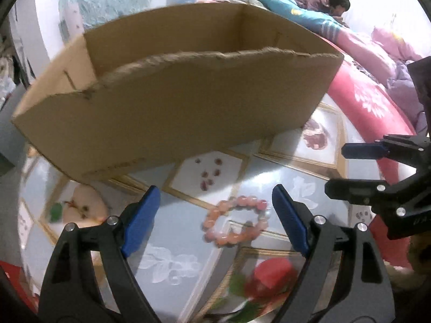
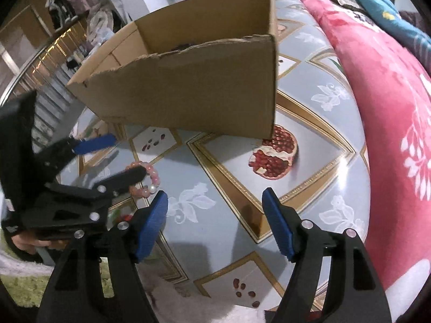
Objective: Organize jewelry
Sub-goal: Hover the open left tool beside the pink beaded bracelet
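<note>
A pink bead bracelet [image 1: 235, 220] lies on the patterned table, between and just past the fingers of my open left gripper [image 1: 215, 207]. It also shows in the right wrist view [image 2: 146, 180], partly hidden by the left gripper [image 2: 115, 156]. An open cardboard box [image 1: 175, 102] with a torn front rim stands behind the bracelet; it also shows in the right wrist view [image 2: 194, 80]. My right gripper [image 2: 215, 207] is open and empty over the table, to the right of the bracelet. It shows at the right edge of the left wrist view [image 1: 336, 168].
The tablecloth [image 2: 309, 107] is pale blue with gold frames and pomegranate prints. A red floral blanket [image 2: 390, 107] lies along the table's right side. A person [image 1: 334, 2] sits far behind. Shelves [image 2: 40, 40] stand at the far left.
</note>
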